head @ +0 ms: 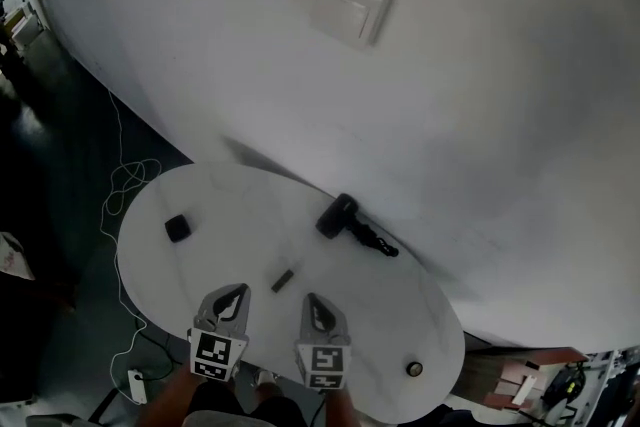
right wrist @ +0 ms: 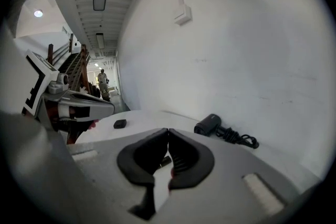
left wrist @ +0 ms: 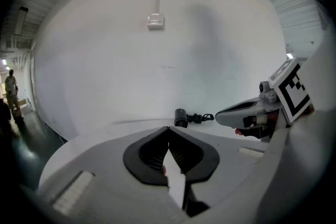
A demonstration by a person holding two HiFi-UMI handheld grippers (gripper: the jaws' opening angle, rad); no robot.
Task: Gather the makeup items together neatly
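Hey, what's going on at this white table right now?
A person holds a gripper in each hand over the near edge of a white oval table. The left gripper and right gripper are both shut and empty. The items lie scattered: a small black case at the left, a short dark stick just ahead of the grippers, a black hair dryer by the wall, and a small round item at the right end.

The left gripper (head: pixel 238 291) and right gripper (head: pixel 311 299) are held side by side, close together but apart, both pointing forward and tilted a little downward. Each has its jaws closed tip to tip with nothing between them. A forearm (head: pixel 165 407) extends behind the left one.
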